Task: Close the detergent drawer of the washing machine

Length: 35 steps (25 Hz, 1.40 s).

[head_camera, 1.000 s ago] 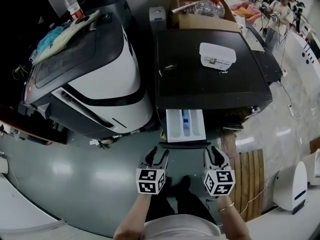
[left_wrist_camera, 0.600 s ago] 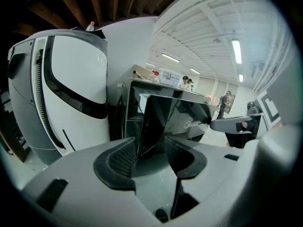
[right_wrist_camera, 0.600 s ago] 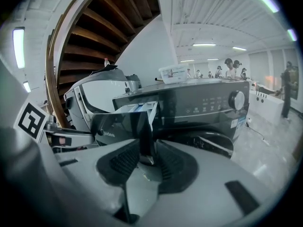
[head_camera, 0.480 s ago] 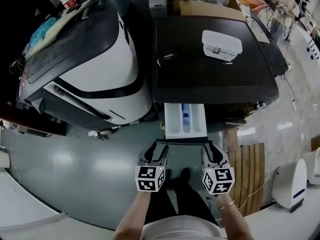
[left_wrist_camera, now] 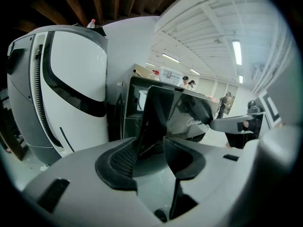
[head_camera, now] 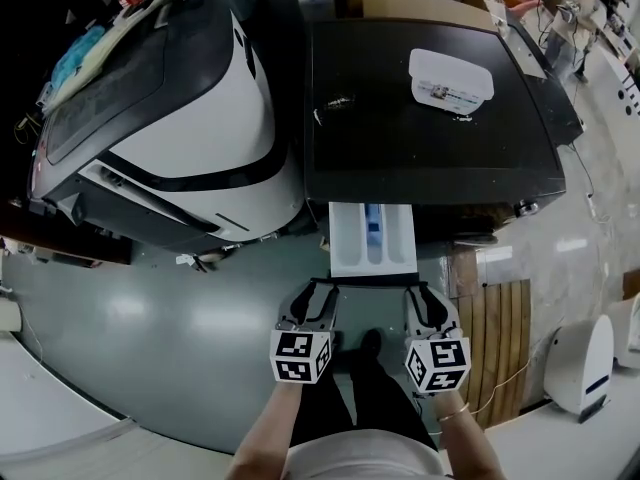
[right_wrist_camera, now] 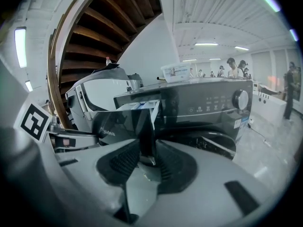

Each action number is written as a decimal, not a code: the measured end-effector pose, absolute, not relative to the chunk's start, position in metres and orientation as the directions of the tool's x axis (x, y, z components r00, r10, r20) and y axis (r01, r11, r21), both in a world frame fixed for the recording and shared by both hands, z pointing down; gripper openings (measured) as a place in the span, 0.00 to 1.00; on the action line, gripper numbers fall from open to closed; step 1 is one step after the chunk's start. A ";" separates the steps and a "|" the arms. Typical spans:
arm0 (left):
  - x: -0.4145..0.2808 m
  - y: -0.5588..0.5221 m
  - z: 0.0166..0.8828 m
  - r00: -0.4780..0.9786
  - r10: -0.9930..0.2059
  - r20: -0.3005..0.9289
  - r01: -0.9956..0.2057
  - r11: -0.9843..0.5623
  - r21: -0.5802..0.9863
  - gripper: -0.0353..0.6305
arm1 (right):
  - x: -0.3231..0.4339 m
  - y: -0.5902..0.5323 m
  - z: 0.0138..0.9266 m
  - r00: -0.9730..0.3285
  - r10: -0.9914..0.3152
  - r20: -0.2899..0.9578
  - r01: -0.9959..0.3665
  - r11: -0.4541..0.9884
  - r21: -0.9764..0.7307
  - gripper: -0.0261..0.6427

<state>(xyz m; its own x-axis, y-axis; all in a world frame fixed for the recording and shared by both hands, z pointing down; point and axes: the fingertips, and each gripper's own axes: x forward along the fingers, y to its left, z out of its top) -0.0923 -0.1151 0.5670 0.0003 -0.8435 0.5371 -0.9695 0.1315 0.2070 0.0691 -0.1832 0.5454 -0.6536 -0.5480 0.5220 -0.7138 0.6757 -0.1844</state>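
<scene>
Fingers (left_wrist_camera: 120, 162) of the left gripper (head_camera: 313, 300) are closing but not yet clamped. The dark front panel (left_wrist_camera: 158, 122) of the detergent drawer (head_camera: 350, 248) stands between them, close to one pad with a gap at the other. Right gripper (head_camera: 427, 300) fingers (right_wrist_camera: 175, 167) are clenched on the opposite end of the same panel.

Grey floor (head_camera: 180, 328) underlies the scene. A white-and-black appliance (head_camera: 190, 118) stands at the left of the head view, just beside the black washing machine (head_camera: 430, 138). The drawer is pulled out from the upper left of the machine's front, exposing a white tray with a blue compartment (head_camera: 372, 230). A slatted wooden board (head_camera: 500, 338) lies on the floor to the right of the grippers. A white lidded container (head_camera: 451, 78) rests on the machine's top.
</scene>
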 end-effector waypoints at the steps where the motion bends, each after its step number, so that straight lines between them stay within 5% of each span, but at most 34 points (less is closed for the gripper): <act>1: -0.092 -0.115 0.567 0.001 -0.843 0.537 -0.970 0.130 0.206 0.30 | 0.069 -0.183 0.545 -0.652 -0.550 0.522 -0.715 0.676 -0.181 0.18; 35: -0.101 -0.135 0.565 0.001 -0.839 0.544 -0.976 0.119 0.184 0.29 | 0.059 -0.202 0.543 -0.630 -0.581 0.515 -0.734 0.662 -0.151 0.18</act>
